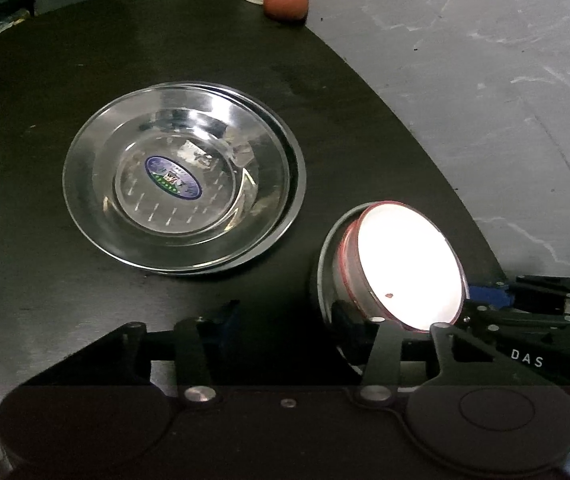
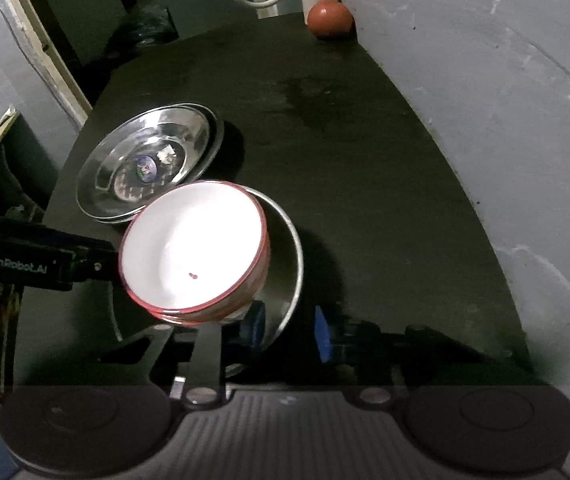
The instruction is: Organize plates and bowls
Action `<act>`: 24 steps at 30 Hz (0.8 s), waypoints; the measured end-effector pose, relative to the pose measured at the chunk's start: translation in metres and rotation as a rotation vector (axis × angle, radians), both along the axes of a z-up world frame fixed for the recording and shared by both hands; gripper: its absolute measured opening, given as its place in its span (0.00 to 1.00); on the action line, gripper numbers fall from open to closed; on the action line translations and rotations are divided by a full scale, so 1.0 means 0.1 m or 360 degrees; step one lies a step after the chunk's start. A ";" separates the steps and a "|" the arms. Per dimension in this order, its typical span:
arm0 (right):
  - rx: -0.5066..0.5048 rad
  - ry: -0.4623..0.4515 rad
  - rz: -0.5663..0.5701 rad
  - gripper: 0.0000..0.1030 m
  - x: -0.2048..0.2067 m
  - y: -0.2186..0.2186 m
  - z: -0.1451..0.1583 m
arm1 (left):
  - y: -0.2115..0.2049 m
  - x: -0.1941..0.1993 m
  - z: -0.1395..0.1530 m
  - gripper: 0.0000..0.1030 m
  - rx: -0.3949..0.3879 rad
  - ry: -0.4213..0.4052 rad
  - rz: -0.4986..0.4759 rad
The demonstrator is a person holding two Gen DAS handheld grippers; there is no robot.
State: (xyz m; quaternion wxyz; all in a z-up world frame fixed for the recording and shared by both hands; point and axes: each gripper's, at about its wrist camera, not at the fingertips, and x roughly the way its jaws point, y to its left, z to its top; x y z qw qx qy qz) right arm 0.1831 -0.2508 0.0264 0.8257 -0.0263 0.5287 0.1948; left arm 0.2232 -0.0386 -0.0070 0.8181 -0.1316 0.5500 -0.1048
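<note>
Right claw (image 2: 289,328) pinched on the near rim of the steel bowl (image 1: 325,264), white bowl (image 1: 409,268) tilted inside. Left claw (image 1: 287,320) half open, empty, one finger against the steel. Lift level and slowly to keep both nested. "DAS", "GenRoboLAI" on claw bodies. Further across the bench (image 1: 365,140), stacked plates (image 1: 181,176), oval sticker unreadable.

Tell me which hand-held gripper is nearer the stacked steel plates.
Left. The left hand-held gripper sits just short of the stacked steel plates; the right hand-held gripper is farther off, with the nested bowls between.
</note>
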 end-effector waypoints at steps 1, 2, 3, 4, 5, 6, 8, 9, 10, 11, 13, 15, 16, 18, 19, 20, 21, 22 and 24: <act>0.0014 0.0004 -0.0007 0.27 0.00 -0.01 0.00 | 0.00 0.00 0.00 0.45 -0.0009 -0.0002 -0.0003; 0.0032 0.0012 -0.0016 0.27 0.01 -0.03 -0.01 | 0.01 0.00 0.00 0.45 -0.0015 -0.0003 -0.0005; 0.0050 0.0018 -0.0026 0.27 0.01 -0.04 -0.02 | 0.01 0.00 0.00 0.45 -0.0018 -0.0004 -0.0005; 0.0067 0.0027 -0.0037 0.27 0.01 -0.05 -0.03 | 0.01 0.00 -0.01 0.44 -0.0021 -0.0006 -0.0005; 0.0077 0.0033 -0.0044 0.27 0.02 -0.06 -0.03 | 0.01 0.00 -0.01 0.43 -0.0028 -0.0007 -0.0006; 0.0081 0.0035 -0.0047 0.27 0.01 -0.07 -0.04 | 0.01 0.00 0.00 0.40 -0.0038 -0.0008 -0.0008; 0.0085 0.0039 -0.0045 0.27 0.01 -0.06 -0.04 | 0.00 -0.01 0.01 0.33 -0.0057 -0.0017 -0.0023; 0.0096 0.0041 -0.0041 0.25 0.01 -0.06 -0.04 | -0.01 -0.01 0.01 0.28 -0.0064 -0.0024 -0.0039; 0.0110 0.0042 -0.0031 0.21 0.00 -0.06 -0.04 | -0.03 -0.01 0.02 0.24 -0.0067 -0.0030 -0.0051; 0.0097 0.0036 -0.0026 0.21 0.00 -0.05 -0.04 | -0.04 -0.01 0.03 0.23 -0.0066 -0.0035 -0.0061; 0.0091 0.0034 -0.0025 0.21 -0.01 -0.04 -0.04 | -0.06 -0.02 0.03 0.17 -0.0072 -0.0042 -0.0077; 0.0094 0.0036 -0.0029 0.21 -0.01 -0.04 -0.04 | -0.06 -0.02 0.03 0.13 -0.0084 -0.0046 -0.0088; 0.0093 0.0034 -0.0029 0.21 -0.01 -0.04 -0.04 | -0.07 -0.02 0.03 0.12 -0.0092 -0.0049 -0.0093; 0.0096 0.0035 -0.0028 0.21 -0.01 -0.04 -0.04 | -0.06 -0.02 0.03 0.12 -0.0099 -0.0054 -0.0092; 0.0098 0.0036 -0.0030 0.21 -0.01 -0.05 -0.04 | -0.06 -0.02 0.02 0.12 -0.0108 -0.0056 -0.0089; 0.0099 0.0036 -0.0032 0.21 -0.01 -0.05 -0.04 | -0.05 -0.01 0.01 0.12 -0.0119 -0.0058 -0.0083; 0.0098 0.0034 -0.0033 0.21 -0.01 -0.05 -0.04 | -0.03 -0.03 0.01 0.12 -0.0131 -0.0062 -0.0074; 0.0094 0.0031 -0.0032 0.21 -0.01 -0.04 -0.05 | -0.02 -0.04 0.01 0.12 -0.0137 -0.0069 -0.0071; 0.0088 0.0022 -0.0029 0.21 -0.03 -0.03 -0.04 | -0.02 -0.06 0.01 0.11 -0.0140 -0.0080 -0.0069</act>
